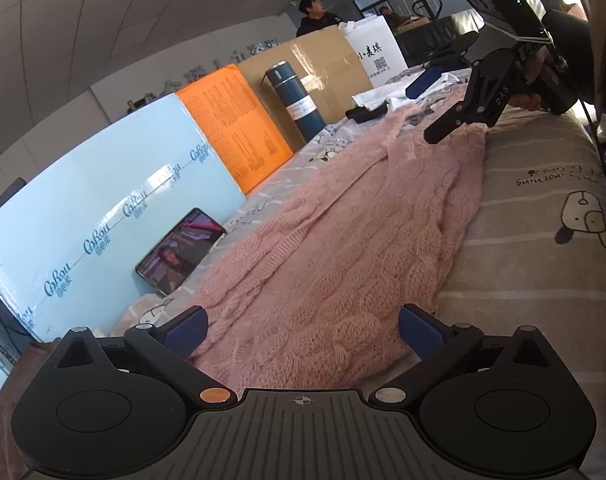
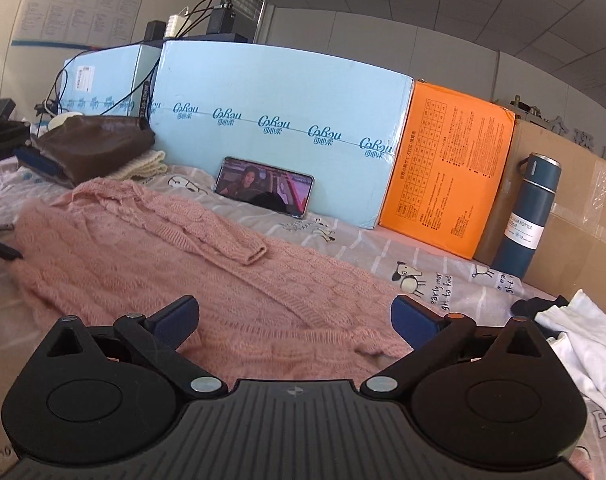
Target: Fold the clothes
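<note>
A pink cable-knit sweater [image 1: 343, 240] lies spread along the striped bed sheet [image 1: 543, 240]. It also shows in the right wrist view [image 2: 163, 264], with one sleeve [image 2: 223, 240] folded across its body. My left gripper [image 1: 301, 326] is open and empty, its blue pads low over one end of the sweater. My right gripper [image 2: 293, 316] is open and empty over the opposite end. The right gripper also shows in the left wrist view [image 1: 443, 128], held at the sweater's far end. The left gripper is only a dark edge at the left of the right wrist view.
A light blue carton [image 2: 279, 120], an orange box [image 2: 443, 168] and a brown carton [image 2: 583, 208] line the far side. A phone [image 2: 263, 188] leans on the blue carton. A blue flask [image 2: 527, 216] stands by the brown carton. White clothes [image 2: 583, 340] and brown folded clothes [image 2: 95, 144] lie nearby.
</note>
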### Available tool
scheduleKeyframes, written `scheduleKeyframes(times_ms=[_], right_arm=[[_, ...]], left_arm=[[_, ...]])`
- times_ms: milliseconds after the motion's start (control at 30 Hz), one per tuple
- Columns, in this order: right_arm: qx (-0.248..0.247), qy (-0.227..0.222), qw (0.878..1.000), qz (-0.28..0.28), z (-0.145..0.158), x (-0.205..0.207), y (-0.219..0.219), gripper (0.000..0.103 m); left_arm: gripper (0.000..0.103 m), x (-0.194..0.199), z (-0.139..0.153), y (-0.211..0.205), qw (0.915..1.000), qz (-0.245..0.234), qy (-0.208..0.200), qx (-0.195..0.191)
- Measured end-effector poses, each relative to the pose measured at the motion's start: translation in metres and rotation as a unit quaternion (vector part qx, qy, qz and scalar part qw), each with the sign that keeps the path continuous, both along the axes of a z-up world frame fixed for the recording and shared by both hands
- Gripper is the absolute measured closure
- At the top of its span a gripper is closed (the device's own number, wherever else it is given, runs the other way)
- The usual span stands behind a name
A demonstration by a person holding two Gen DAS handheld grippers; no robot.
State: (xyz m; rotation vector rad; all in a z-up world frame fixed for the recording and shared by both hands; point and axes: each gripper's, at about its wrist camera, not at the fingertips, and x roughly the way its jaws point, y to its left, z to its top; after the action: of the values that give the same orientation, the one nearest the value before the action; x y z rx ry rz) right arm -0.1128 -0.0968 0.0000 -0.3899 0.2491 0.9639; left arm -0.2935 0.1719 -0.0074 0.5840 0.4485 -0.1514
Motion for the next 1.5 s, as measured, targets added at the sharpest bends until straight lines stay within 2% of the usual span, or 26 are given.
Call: scheduleKeyframes(times_ms=[133,233,467,567,667,900,967,1033,1100,1133,1200,1267,1333,1500], right_arm=[[-0.040,-0.008,0.999,0.005,-0.005,-0.018,-0.024,0.000],[-0.079,-0.006,0.997,0.006,-0.011,-0.028,-0.037,0.000],[-0.137,-0.027,0.990,-0.009,-0.017,-0.034,-0.049,0.000],[-0.137,-0.035,0.990,-0.001,-0.019,-0.032,-0.045,0.000],[-0.133,-0.045,0.990,0.021,-0.019,-0.033,-0.032,0.000],[-0.115,-0.059,0.989,0.076,-0.021,-0.036,-0.012,0.000],[-0.111,-0.053,0.989,0.077,-0.021,-0.032,-0.016,0.000],[-0.104,-0.041,0.992,0.061,-0.020,-0.022,-0.023,0.001],[-0.092,-0.027,0.995,0.043,-0.018,-0.013,-0.029,0.004],[-0.082,-0.021,0.996,0.041,-0.017,-0.010,-0.032,0.008],[-0.065,-0.006,0.996,0.055,-0.013,-0.006,-0.035,0.021],[-0.058,0.001,0.996,0.070,-0.011,-0.006,-0.034,0.037],[-0.051,0.005,0.995,0.082,-0.009,-0.004,-0.032,0.062],[0.007,0.004,0.994,0.106,0.011,0.021,-0.023,0.082]], left_arm=[[0.000,-0.015,0.003,-0.003,0.9994,-0.029,0.019,-0.009],[0.000,-0.008,-0.008,-0.017,0.9979,-0.031,0.051,0.027],[0.000,0.009,-0.015,-0.031,0.9988,-0.003,0.028,0.040],[0.000,0.016,-0.016,-0.039,0.9988,0.008,0.015,0.046],[0.000,0.022,-0.020,-0.048,0.9970,0.016,-0.007,0.076],[0.000,0.020,-0.021,-0.036,0.9913,0.073,-0.029,0.106],[0.000,0.018,-0.021,-0.032,0.9880,0.095,-0.036,0.117],[0.006,0.016,-0.020,-0.029,0.9850,0.113,-0.038,0.125],[0.022,0.014,-0.018,-0.028,0.9866,0.104,-0.036,0.120],[0.028,0.015,-0.016,-0.027,0.9886,0.097,-0.034,0.110],[0.056,0.016,-0.013,-0.025,0.9920,0.084,-0.030,0.089],[0.065,0.017,-0.010,-0.021,0.9940,0.080,-0.031,0.068],[0.065,0.020,-0.009,-0.016,0.9940,0.085,-0.045,0.051],[0.064,0.031,-0.005,0.002,0.9903,0.117,-0.075,0.005]])
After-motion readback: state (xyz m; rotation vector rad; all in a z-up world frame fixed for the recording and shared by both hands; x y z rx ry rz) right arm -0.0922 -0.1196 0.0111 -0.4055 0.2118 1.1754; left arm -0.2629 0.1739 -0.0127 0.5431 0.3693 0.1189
